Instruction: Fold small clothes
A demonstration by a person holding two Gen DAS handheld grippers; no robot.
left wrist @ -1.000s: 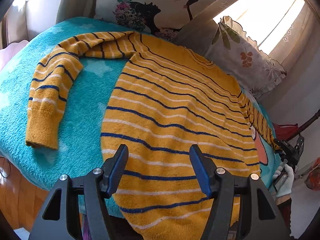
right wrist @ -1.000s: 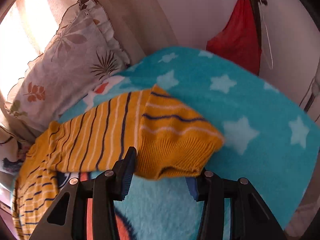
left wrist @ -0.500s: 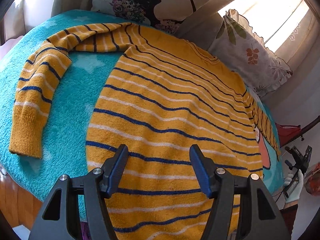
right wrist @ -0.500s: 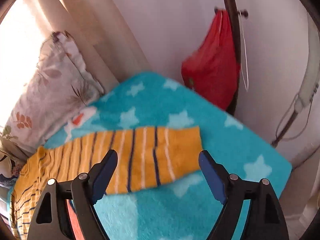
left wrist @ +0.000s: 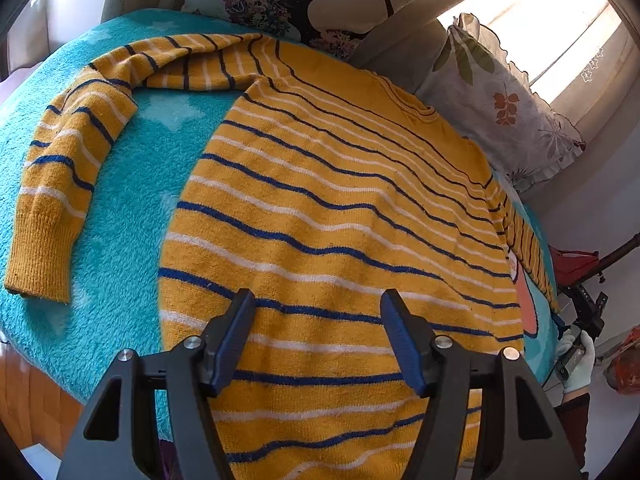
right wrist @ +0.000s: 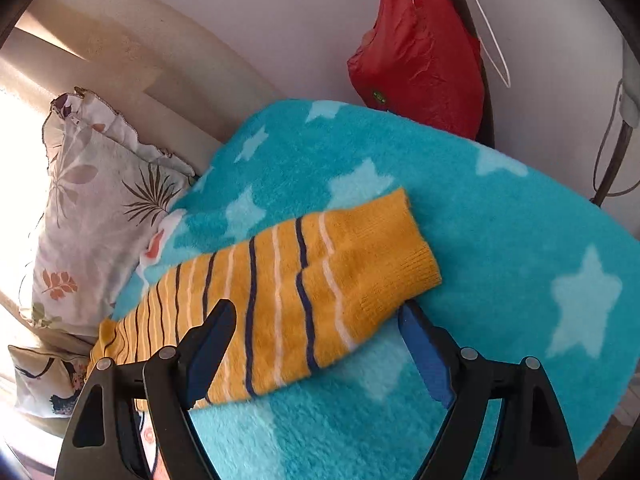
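Hovering released, both tools hide sweater (left wrist: 328,208) hem and, seemingly, sleeve (right wrist: 304,292) edge.

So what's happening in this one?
A person with a gripper in each hand is getting a yellow striped sweater ready to fold. It lies flat on a turquoise star blanket on a bed. The right gripper hovers with open jaws over one sleeve, which lies straight out, unheld. The left gripper hovers over the hem with jaws apart, gripping nothing. No fold is made yet.
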